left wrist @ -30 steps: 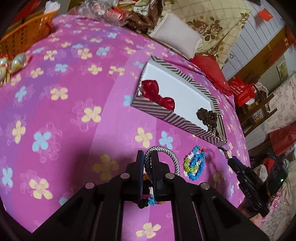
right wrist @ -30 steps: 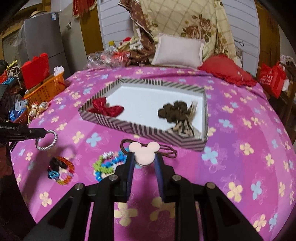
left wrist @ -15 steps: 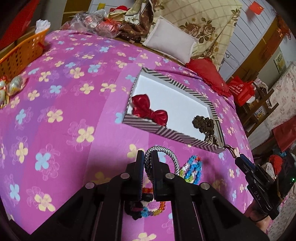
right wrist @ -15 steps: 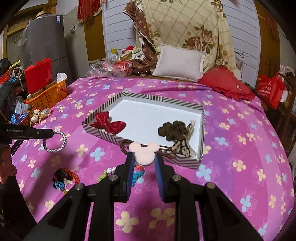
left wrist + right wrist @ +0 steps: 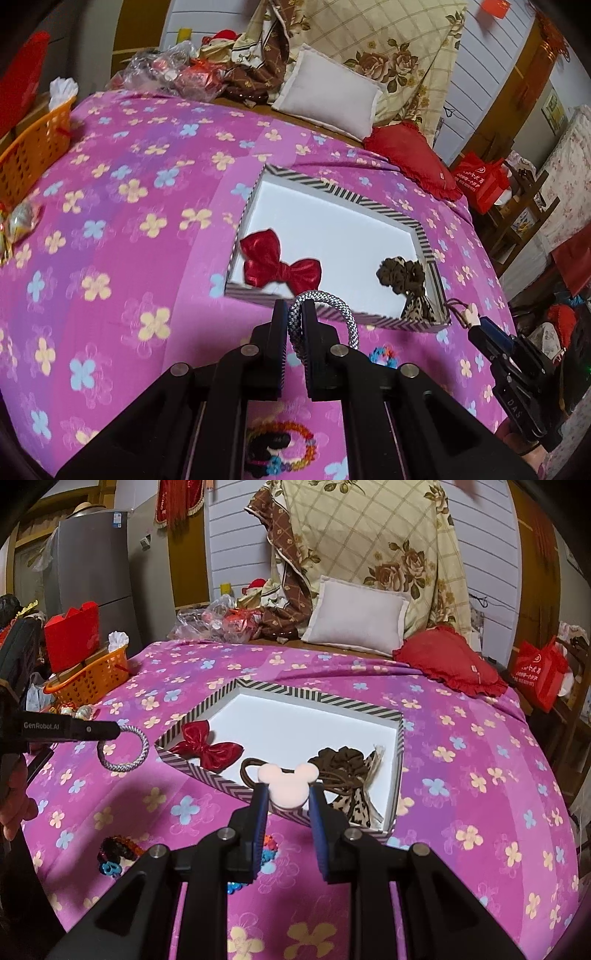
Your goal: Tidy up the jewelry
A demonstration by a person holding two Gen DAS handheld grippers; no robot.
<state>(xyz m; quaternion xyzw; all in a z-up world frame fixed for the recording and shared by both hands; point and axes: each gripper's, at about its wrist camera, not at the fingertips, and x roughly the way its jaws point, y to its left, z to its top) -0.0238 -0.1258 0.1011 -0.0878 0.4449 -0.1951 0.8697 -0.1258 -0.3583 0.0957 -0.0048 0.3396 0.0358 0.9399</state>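
Observation:
My left gripper (image 5: 294, 314) is shut on a silver braided bracelet (image 5: 332, 312), held above the bedspread just short of the striped box (image 5: 334, 188); it also shows in the right wrist view (image 5: 110, 731) with the bracelet (image 5: 127, 747). My right gripper (image 5: 284, 794) is shut on a pink mouse-head hair tie (image 5: 286, 784), held over the box's near wall (image 5: 207, 775). The box holds a red bow (image 5: 280, 267) and a brown leopard scrunchie (image 5: 404, 280). A dark beaded bracelet (image 5: 280, 448) and a blue beaded one (image 5: 382, 354) lie on the bedspread below.
An orange basket (image 5: 86, 681) stands at the bed's left edge with shiny ornaments (image 5: 18, 223) beside it. A white pillow (image 5: 354, 620), red cushion (image 5: 448, 661) and crumpled bags (image 5: 173, 74) lie at the far end. A red bag (image 5: 539, 672) is off the right side.
Both grippers have risen and moved forward toward the box with their items. The hair tie now hangs over the box's near wall; the silver bracelet is nearer the box's left corner.

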